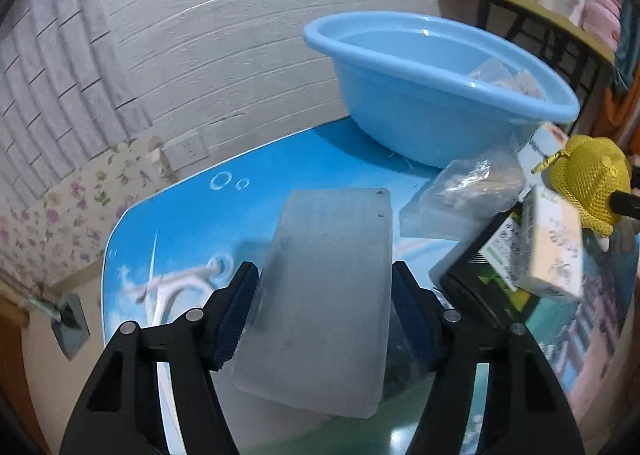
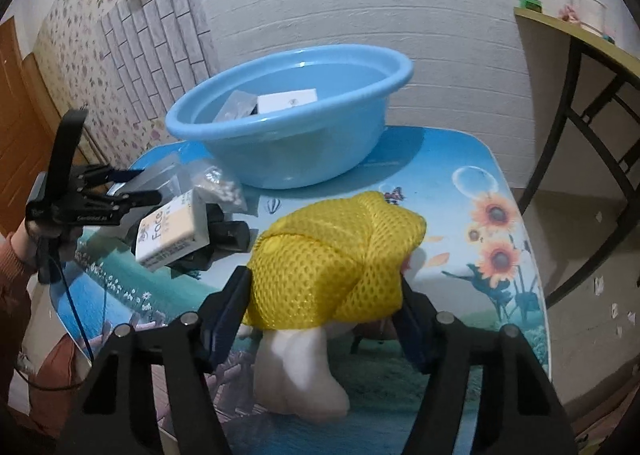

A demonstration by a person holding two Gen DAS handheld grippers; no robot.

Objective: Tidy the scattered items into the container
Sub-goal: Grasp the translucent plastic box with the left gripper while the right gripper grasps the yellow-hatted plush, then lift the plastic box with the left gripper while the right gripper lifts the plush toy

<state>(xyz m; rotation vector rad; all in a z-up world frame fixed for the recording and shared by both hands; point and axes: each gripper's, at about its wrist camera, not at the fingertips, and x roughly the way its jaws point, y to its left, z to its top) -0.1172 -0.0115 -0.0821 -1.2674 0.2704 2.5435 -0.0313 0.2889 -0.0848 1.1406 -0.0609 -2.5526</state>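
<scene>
My left gripper (image 1: 324,287) is shut on a frosted translucent plastic box (image 1: 328,287) and holds it above the table, short of the blue basin (image 1: 420,95). My right gripper (image 2: 324,287) is shut on a yellow mesh bag (image 2: 336,255) with a white object sticking out below; the bag also shows in the left wrist view (image 1: 588,175). The basin (image 2: 288,127) stands at the back of the table and holds a white box (image 2: 286,99) and a clear packet (image 2: 236,105). The left gripper (image 2: 132,187) shows at the left in the right wrist view.
On the picture-printed table (image 2: 480,191) lie a "Face" box (image 2: 172,231), black items (image 2: 228,231), a clear bag of small parts (image 1: 472,179) and a flat clear box (image 1: 432,219). A wooden shelf (image 2: 580,39) stands at the right, a brick wall behind.
</scene>
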